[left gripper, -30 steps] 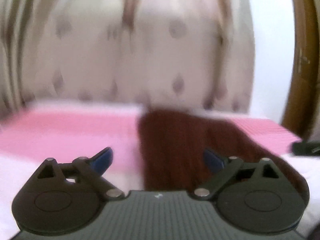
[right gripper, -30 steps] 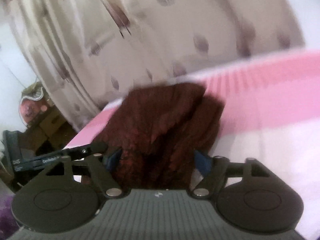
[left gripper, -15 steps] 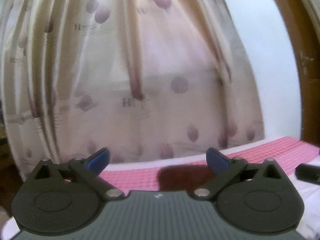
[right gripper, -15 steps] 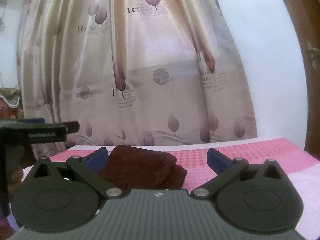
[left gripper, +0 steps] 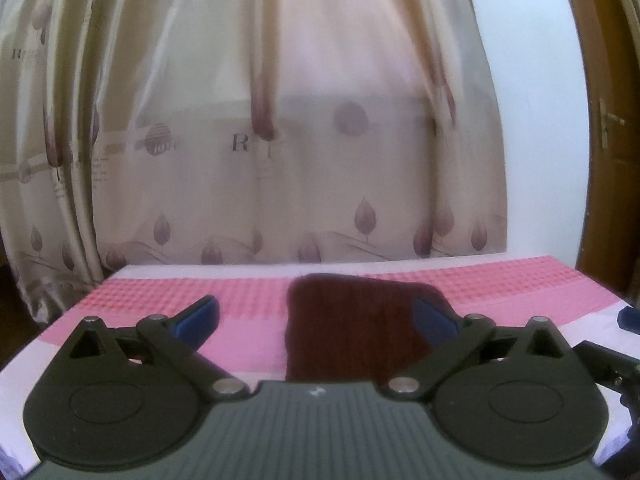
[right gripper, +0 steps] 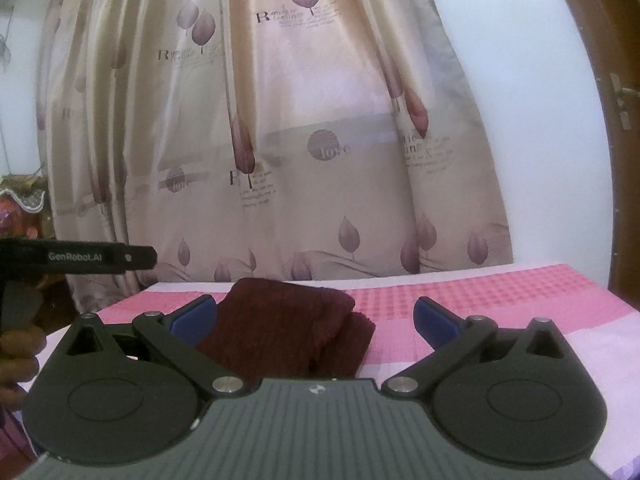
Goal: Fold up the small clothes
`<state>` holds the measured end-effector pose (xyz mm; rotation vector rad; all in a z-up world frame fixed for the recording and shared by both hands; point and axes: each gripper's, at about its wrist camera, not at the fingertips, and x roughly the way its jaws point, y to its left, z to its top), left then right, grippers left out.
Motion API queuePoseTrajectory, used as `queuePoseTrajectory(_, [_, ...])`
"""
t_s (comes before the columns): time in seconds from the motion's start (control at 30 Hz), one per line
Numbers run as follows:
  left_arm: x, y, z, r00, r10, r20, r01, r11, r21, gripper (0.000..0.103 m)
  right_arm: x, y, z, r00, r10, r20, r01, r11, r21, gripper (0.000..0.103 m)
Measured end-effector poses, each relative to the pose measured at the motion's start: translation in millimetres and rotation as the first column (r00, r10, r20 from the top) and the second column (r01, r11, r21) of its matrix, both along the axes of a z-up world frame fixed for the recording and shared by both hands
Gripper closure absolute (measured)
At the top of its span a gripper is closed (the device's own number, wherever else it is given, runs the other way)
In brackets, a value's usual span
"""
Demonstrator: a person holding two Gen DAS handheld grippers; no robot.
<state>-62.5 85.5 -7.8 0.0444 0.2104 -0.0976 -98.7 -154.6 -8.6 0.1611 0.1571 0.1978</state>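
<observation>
Two grippers: the left gripper [left gripper: 316, 314] and the right gripper [right gripper: 314, 314] both stood with blue-padded fingers spread wide and nothing pinched between them.
Garment: the dark maroon, fuzzy knit garment [right gripper: 292, 328] lay folded on the pink-and-white waffle-textured bedcover [right gripper: 500, 296], just ahead of both grippers and apart from their pads.
Fold state: judged mostly done, as a thinner layer jutted out on the garment's right side in the right wrist view.
Risk, loose layer: that jutting layer could slide open if a pad dragged across the garment.
Risk, snagging: the fuzzy knit could catch on a fingertip and lift with it, undoing the fold.
Risk, collision: the left gripper's black handle [right gripper: 80, 258] hovered to the garment's left, so a sideways reach could knock the tools together.
</observation>
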Motion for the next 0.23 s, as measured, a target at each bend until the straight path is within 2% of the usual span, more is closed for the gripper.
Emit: queuePoseTrajectory(0.23, [2, -2, -11, 1.0, 0.006, -0.008, -0.006, 1.0, 0.001, 0.0, 0, 11, -6, 0.999, -0.029, -0.027, 0.028, 0.999, -0.03, 0.0])
